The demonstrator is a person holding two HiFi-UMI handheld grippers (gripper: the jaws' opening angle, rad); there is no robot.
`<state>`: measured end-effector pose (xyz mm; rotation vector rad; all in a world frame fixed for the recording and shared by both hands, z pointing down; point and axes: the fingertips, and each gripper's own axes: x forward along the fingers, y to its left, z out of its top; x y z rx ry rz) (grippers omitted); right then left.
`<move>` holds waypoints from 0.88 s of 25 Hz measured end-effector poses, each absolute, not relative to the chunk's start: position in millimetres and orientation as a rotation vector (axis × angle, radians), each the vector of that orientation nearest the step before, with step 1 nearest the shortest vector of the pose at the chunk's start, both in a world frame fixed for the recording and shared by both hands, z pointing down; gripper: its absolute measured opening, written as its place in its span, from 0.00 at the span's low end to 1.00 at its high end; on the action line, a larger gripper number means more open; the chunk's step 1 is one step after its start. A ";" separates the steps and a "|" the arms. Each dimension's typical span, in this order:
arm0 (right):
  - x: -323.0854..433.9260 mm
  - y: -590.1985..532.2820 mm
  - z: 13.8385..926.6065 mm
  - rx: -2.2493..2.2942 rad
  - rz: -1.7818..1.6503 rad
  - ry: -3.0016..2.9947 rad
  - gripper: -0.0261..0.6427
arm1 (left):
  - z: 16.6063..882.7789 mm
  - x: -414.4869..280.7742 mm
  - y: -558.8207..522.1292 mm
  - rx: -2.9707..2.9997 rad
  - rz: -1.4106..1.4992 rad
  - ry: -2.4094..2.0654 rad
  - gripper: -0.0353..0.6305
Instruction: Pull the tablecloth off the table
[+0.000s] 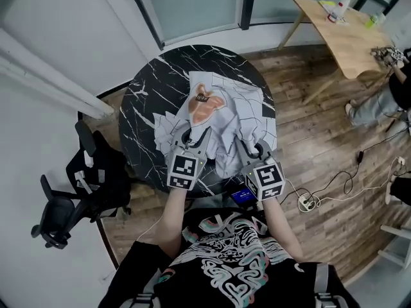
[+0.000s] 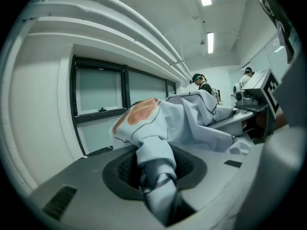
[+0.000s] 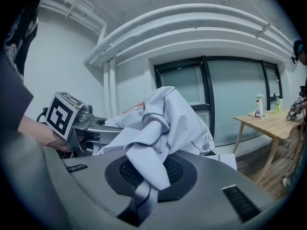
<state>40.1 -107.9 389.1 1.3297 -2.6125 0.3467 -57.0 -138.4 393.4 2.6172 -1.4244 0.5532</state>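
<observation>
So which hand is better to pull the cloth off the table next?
Probably the right, just barely. Both the left tool and right tool are shut on the cloth, but more cloth is heaped on the right tool's side, by the table's edge.

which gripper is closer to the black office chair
Left. The left gripper grips the tablecloth on the side of the round table facing the office chair. The right gripper grips the cloth beyond it, farther from the chair.
</observation>
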 end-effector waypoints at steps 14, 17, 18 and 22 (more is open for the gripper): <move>43.9 -118.6 349.0 1.344 0.235 -2.660 0.12 | 352.8 -52.5 -147.0 2.659 0.497 -1.472 0.26; 45.1 -119.9 343.7 1.348 0.221 -2.669 0.12 | 346.7 -50.9 -148.4 2.671 0.498 -1.472 0.26; 45.7 -120.8 342.0 1.351 0.217 -2.674 0.12 | 344.6 -50.2 -149.2 2.675 0.499 -1.473 0.26; 45.6 -123.0 336.5 1.357 0.206 -2.695 0.12 | 336.8 -50.4 -150.0 2.686 0.498 -1.490 0.26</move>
